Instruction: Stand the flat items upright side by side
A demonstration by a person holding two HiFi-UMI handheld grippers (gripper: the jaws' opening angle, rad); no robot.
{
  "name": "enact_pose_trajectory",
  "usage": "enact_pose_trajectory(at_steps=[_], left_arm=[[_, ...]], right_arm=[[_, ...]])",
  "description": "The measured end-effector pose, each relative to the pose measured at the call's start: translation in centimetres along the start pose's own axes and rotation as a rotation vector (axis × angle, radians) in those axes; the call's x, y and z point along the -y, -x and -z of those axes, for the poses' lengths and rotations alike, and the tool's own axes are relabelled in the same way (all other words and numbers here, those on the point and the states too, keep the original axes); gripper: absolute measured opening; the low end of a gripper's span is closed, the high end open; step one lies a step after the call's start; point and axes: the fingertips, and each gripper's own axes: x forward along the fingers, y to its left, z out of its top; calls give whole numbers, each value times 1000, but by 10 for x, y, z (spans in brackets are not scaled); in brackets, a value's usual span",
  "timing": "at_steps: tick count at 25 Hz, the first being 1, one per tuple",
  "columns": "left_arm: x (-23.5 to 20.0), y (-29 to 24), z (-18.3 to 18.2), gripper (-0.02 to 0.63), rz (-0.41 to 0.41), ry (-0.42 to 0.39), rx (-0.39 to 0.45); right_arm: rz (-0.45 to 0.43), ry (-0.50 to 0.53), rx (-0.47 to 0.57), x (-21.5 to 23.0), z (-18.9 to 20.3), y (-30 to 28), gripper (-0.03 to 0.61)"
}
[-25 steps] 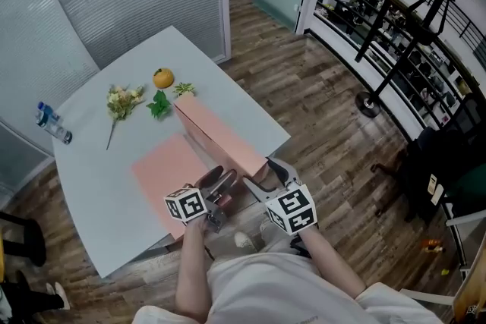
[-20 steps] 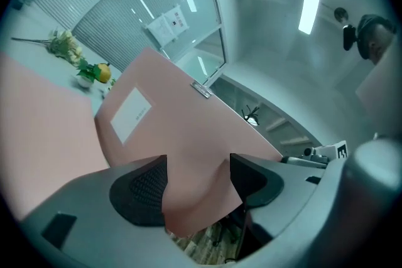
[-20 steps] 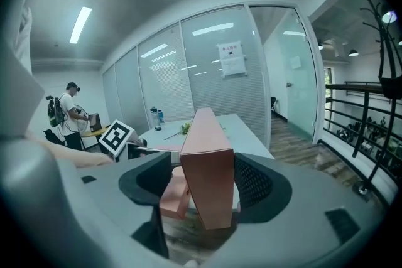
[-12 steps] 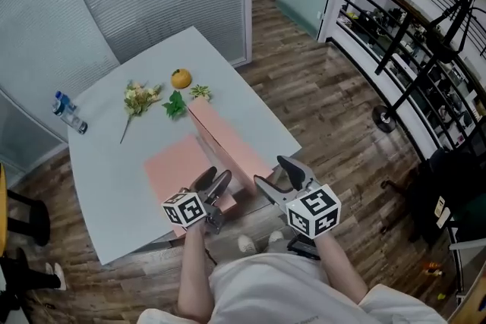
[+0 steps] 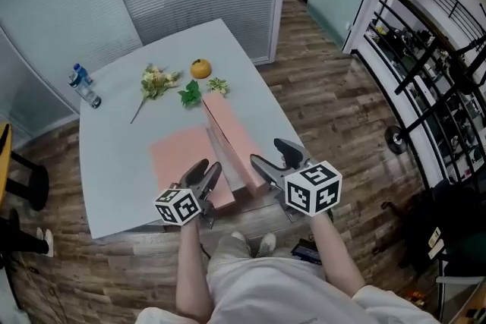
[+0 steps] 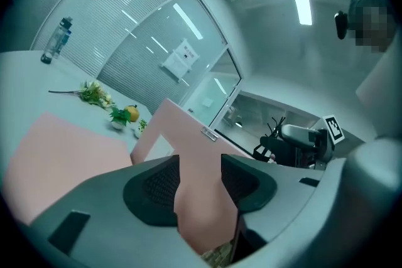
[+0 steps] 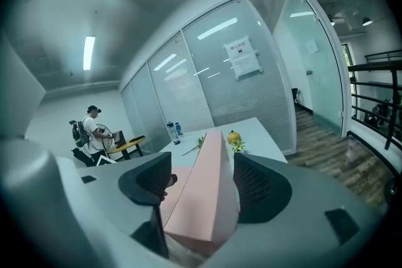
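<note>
A long pink flat item (image 5: 231, 134) stands on its edge on the grey table (image 5: 114, 133). A second pink item (image 5: 178, 159) lies flat to its left. My left gripper (image 5: 206, 172) is at the standing item's near end. In the left gripper view the pink slab (image 6: 182, 135) fills the gap and both pads touch it; these jaws have just been closing. My right gripper (image 5: 270, 152) straddles the same near end from the right. In the right gripper view the item (image 7: 210, 166) lies between wide jaws (image 7: 198, 182), the left pad standing off it.
An orange (image 5: 200, 69), green leaves (image 5: 190, 95), a flower sprig (image 5: 156, 81) and a water bottle (image 5: 83, 86) sit at the table's far side. The table's near edge is just below both grippers. A black railing (image 5: 425, 34) runs along the right. A person (image 7: 94, 125) stands far off.
Both grippers have risen at the near end of the standing pink item. The left jaws have narrowed onto it. The right jaws look the same width.
</note>
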Motion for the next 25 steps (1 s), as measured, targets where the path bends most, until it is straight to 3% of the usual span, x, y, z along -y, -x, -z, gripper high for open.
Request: enact_pose_trajectory(at_steps=[6, 9, 14, 19, 25], left_arm=[[2, -8, -21, 207, 45, 55, 43], [-5, -23, -20, 207, 97, 100, 3], [-23, -46, -20, 213, 158, 105, -59], [-45, -54, -19, 213, 205, 121, -96], [-53, -63, -19, 212, 289, 171, -135]], right_arm=[[-13, 14, -61, 5, -5, -23, 310], [-7, 11, -99, 7, -7, -40, 310], [23, 26, -153, 14, -15, -74, 310], [-4, 0, -233, 9, -13, -106, 316], [85, -35, -248, 19, -22, -133, 330]])
